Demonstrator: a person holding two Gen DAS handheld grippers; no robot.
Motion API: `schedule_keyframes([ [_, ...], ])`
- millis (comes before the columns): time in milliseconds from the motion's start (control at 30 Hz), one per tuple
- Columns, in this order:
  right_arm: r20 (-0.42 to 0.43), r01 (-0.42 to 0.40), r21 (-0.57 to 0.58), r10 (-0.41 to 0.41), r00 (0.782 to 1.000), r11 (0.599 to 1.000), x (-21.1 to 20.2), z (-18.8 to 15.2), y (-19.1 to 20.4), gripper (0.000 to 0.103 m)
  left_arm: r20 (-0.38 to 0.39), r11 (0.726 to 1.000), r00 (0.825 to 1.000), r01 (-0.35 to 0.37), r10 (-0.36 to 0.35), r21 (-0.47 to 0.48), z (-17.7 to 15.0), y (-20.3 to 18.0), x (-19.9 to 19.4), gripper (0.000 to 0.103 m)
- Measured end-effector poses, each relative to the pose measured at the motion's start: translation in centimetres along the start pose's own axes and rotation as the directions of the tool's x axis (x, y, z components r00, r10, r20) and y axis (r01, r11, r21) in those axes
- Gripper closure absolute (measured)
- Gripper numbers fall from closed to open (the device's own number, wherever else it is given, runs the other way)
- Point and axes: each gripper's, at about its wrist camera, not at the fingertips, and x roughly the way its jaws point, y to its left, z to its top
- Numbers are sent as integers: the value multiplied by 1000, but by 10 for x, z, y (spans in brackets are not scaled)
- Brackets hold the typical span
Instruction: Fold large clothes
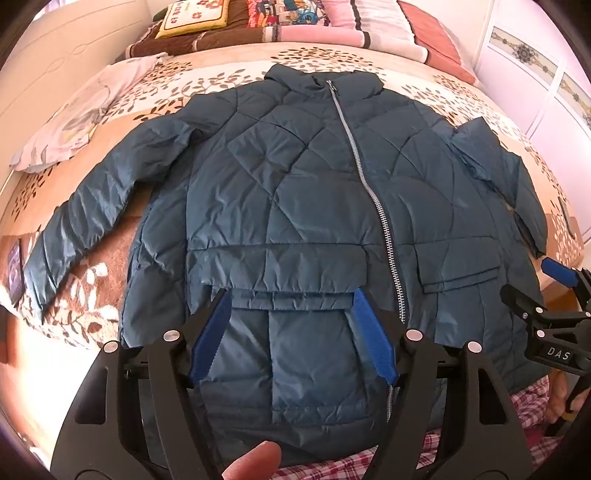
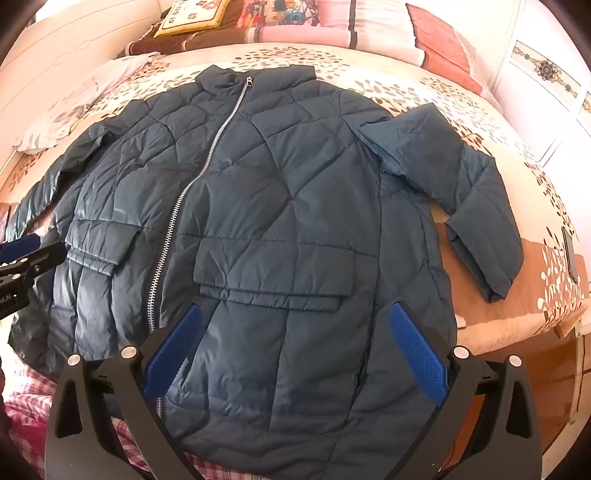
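"DAS" on right hand-held gripper point(image 1: 546, 291)

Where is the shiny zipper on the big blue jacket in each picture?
Left wrist view: the zipper runs from the collar at top centre down to the lower right.
Right wrist view: the zipper slants from top centre down to the lower left.
Shared landmark: the yellow cushion, top left in both.

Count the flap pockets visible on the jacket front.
2. One pocket flap lies on the wide panel left of the zipper as seen from the left wrist camera; the other pocket flap sits right of it. Others may be hidden.
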Motion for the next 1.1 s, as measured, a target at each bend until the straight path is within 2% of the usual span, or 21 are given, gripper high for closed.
schedule_keyframes([
  [867, -14, -15, 13, 16, 1000, 1000, 0, -4, 1, 5, -15, 999, 1000, 18, -18, -38, -3, 5, -5, 32],
  [1100, -23, -21, 22, 22, 999, 1000, 2, -5, -2, 5, -25, 999, 1000, 14, -15, -41, -3, 5, -2, 28],
])
